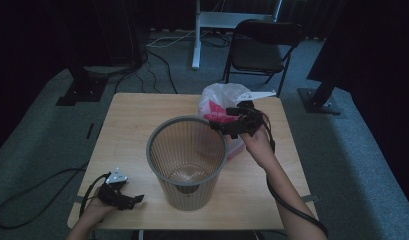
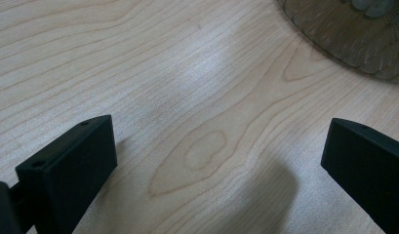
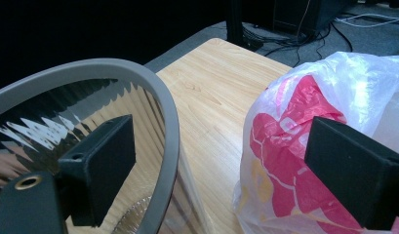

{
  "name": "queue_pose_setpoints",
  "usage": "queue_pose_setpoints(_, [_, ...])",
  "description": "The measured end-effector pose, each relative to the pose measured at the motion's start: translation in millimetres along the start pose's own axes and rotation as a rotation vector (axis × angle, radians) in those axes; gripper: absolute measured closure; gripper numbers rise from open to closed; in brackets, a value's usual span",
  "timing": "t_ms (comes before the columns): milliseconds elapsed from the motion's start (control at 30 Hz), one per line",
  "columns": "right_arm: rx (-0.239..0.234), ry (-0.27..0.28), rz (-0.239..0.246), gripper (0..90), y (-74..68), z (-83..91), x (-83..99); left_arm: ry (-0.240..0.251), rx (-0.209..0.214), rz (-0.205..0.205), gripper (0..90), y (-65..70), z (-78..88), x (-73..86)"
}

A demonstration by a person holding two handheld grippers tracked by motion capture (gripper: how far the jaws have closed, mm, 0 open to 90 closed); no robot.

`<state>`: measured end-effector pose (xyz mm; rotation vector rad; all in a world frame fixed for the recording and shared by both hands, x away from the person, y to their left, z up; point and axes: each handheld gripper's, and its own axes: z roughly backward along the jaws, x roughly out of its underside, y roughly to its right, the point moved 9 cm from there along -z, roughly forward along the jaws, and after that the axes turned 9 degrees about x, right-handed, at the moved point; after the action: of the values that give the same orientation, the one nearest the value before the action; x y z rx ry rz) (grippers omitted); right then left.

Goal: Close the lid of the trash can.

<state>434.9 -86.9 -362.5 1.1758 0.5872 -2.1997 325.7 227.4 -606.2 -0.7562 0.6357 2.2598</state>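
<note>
A ribbed, clear waste basket with a grey rim stands mid-table. A white plastic bag (red print) sits just behind it. The right gripper hovers wide open astride the rim, gripping nothing. The left gripper rests near the front-left corner, open and empty.

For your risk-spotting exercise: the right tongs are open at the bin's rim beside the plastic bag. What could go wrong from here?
1. The right tongs straddle the rim of the bin, one jaw inside; closing or pulling may tip the bin.
2. The plastic bag sits beside the bin; the tongs might snag it and drag it along.
3. The left tongs rest open on the table, not steadying the bin.
</note>
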Motion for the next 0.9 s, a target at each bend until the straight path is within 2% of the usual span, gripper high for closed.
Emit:
queue_pose_setpoints(233, [0.021, 0.017, 0.006, 11.1, 1.5, 7.5, 0.7, 0.000, 0.000, 0.000, 0.0, 0.0, 0.0, 0.0])
queue_pose_setpoints(533, [0.019, 0.048, -0.006, 11.1, 4.2, 16.6, 0.1, 0.002, 0.001, 0.003, 0.0, 0.1, 0.0, 0.1])
queue_pose_setpoints(900, [0.107, 0.104, -0.006, 11.1, 14.3, 29.7, 2.0, 0.003, 0.001, 0.003, 0.0, 0.0, 0.2, 0.2])
